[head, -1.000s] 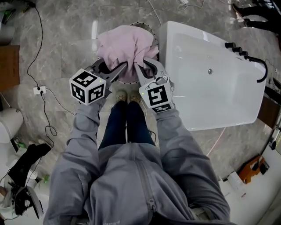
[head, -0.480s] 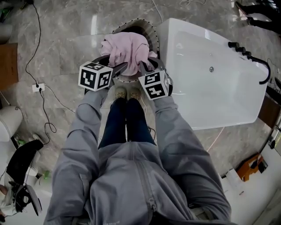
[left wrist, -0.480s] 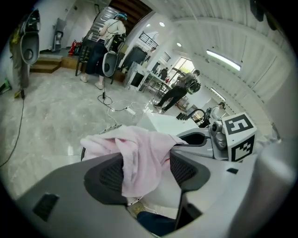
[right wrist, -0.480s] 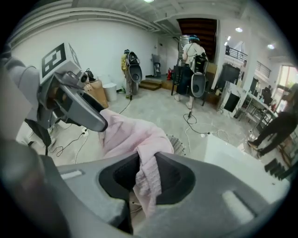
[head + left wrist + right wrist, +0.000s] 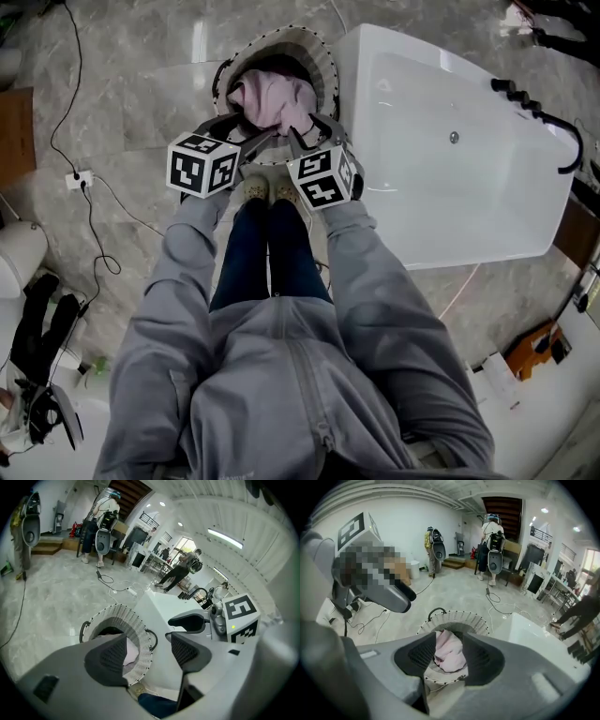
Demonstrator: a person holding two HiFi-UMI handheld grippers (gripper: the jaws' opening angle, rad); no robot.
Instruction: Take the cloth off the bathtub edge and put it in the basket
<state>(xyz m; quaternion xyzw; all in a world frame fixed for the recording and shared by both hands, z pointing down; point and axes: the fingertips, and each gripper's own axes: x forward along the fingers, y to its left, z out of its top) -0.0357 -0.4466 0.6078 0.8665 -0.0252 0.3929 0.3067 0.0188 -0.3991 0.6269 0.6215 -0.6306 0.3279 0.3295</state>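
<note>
Head view: pink cloth (image 5: pixel 272 94) lies bunched inside the basket (image 5: pixel 324 67), beside the bathtub (image 5: pixel 441 187).
Left gripper (image 5: pixel 249 132): jaws just been opening, wide apart, empty.
Right gripper (image 5: pixel 307 132): jaws just been opening, apart, clear of the cloth.

The cloth (image 5: pixel 270 94) is a soft pale pink, sitting in a white basket (image 5: pixel 323 64) with a ribbed weave, little dark dots round the rim and black handles (image 5: pixel 83 631). The bathtub (image 5: pixel 441 178) is glossy plain white, and its tap (image 5: pixel 514 96) is matte black. The floor (image 5: pixel 131 103) is grey marble with paler veining. The person's jacket (image 5: pixel 281 394) is light grey and their trousers (image 5: pixel 267 253) are dark navy.
</note>
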